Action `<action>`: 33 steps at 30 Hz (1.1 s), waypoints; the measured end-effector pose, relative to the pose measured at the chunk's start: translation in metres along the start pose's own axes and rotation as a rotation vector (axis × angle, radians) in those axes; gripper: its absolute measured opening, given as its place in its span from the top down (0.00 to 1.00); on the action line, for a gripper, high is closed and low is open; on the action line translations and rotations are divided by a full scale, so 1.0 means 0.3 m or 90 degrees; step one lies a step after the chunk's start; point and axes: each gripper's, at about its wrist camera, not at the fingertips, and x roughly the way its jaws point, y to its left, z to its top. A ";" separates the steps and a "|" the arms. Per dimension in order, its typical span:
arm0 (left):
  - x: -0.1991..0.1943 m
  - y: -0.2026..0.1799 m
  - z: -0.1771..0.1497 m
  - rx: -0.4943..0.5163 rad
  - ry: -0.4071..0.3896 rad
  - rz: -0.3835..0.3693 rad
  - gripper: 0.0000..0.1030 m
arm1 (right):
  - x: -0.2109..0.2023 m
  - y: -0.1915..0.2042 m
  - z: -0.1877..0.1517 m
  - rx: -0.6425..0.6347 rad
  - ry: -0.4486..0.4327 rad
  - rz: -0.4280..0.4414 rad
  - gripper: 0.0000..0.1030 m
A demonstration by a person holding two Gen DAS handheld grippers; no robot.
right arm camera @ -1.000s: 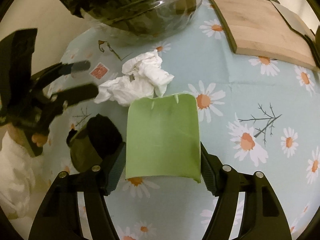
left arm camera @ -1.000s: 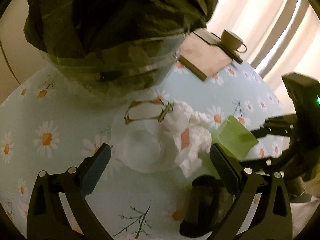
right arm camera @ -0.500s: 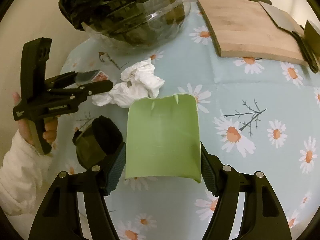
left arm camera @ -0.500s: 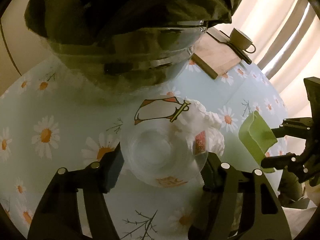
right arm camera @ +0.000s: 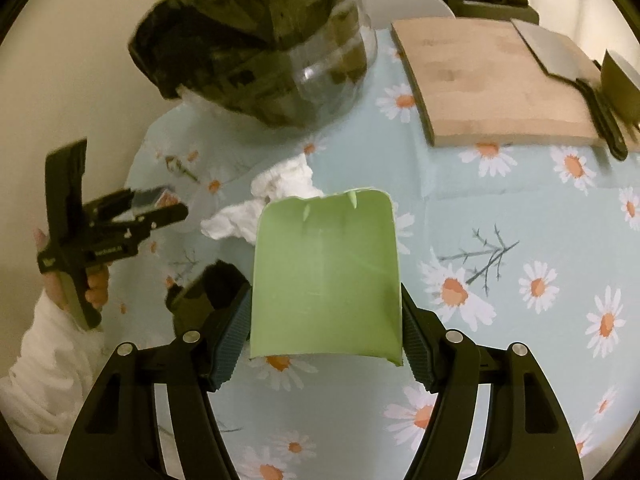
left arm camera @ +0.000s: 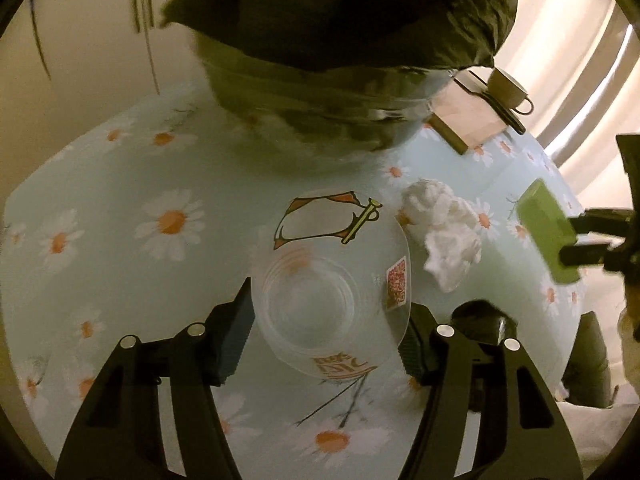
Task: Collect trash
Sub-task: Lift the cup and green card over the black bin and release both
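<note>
Right wrist view: the bag-lined bin (right arm camera: 256, 52) stands at the far side of the counter (right arm camera: 520, 208), and none of the loose trash visibly lies in it yet. The right gripper (right arm camera: 326, 320) has its jaws pressed on a green card (right arm camera: 326, 272), lifted clear. The left gripper (left arm camera: 328, 320) has just closed its jaws onto a clear cup (left arm camera: 320, 280). Left to do, I judge: drop both in the bin, then fetch the tissue (left arm camera: 444, 228) between them and the dark lump (right arm camera: 208, 292) nearer. A board (right arm camera: 492, 84), knife (right arm camera: 568, 76) and mug (left arm camera: 508, 88) sit off to one side, not in the way.
</note>
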 end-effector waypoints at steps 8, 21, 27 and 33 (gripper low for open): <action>-0.146 0.065 -0.013 0.003 -0.015 0.046 0.38 | -0.131 0.004 0.078 0.018 -0.063 0.027 0.38; -0.358 0.082 0.137 0.044 -0.077 0.088 0.38 | -0.307 0.048 0.249 -0.005 -0.146 0.030 0.38; -0.439 0.057 0.232 0.078 -0.133 0.064 0.38 | -0.391 0.092 0.346 -0.023 -0.190 0.030 0.38; -0.477 0.034 0.367 0.118 -0.157 0.066 0.38 | -0.423 0.163 0.446 -0.054 -0.215 0.042 0.38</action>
